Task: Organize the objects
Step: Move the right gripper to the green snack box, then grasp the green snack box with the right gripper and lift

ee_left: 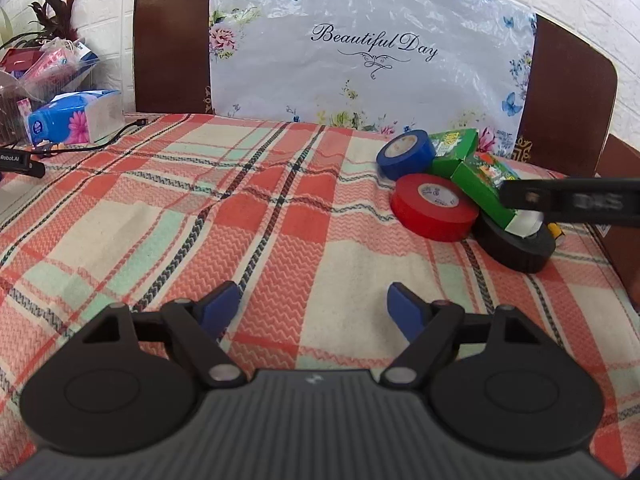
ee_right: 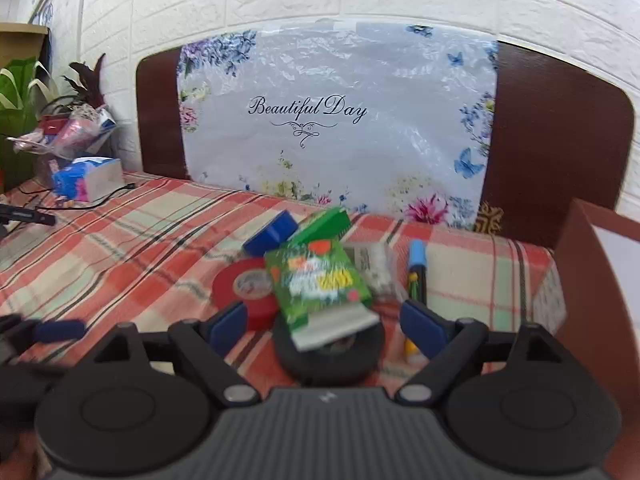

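Blue tape [ee_left: 405,153], red tape [ee_left: 432,207], black tape [ee_left: 516,249] and two green boxes [ee_left: 486,190] lie clustered, one box tilted on the black roll.

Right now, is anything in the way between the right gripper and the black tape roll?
Yes. A green box lies tilted on top of the black tape roll, covering its middle. The right gripper is open, its fingers on either side of the box's near end.

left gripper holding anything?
No. The left gripper is open over bare plaid cloth, with nothing between its fingers.
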### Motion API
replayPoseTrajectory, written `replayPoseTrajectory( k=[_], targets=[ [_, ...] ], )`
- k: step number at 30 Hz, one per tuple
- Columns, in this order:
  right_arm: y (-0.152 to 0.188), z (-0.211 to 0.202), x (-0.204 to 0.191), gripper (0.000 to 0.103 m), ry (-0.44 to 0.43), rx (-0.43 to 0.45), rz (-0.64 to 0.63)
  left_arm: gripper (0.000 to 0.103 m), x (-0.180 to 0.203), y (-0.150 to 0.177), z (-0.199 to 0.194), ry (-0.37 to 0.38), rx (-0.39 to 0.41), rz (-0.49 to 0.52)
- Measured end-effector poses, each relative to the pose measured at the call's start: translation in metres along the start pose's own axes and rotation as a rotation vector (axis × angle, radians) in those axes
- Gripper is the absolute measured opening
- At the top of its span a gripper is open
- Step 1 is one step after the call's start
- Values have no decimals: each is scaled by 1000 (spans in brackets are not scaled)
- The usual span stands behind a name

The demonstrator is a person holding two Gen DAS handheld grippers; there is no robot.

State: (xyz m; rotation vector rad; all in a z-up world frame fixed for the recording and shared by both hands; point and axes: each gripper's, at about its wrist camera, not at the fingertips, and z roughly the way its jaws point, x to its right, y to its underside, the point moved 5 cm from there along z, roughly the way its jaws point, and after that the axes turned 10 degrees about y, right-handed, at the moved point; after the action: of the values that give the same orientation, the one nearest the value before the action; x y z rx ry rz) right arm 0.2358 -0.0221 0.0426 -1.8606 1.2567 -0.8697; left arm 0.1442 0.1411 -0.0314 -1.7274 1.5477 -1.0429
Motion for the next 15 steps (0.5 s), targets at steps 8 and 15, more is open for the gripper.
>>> replayPoseTrajectory(
  k=[8,15],
  targets=[
    [4,27,-8,62,-2,-29,-54,82,-2,0,1,5,8,-13],
    [34,-54,11,62,-42,-21,-25,82,-3,-1,1,7,8,-15]
  ],
)
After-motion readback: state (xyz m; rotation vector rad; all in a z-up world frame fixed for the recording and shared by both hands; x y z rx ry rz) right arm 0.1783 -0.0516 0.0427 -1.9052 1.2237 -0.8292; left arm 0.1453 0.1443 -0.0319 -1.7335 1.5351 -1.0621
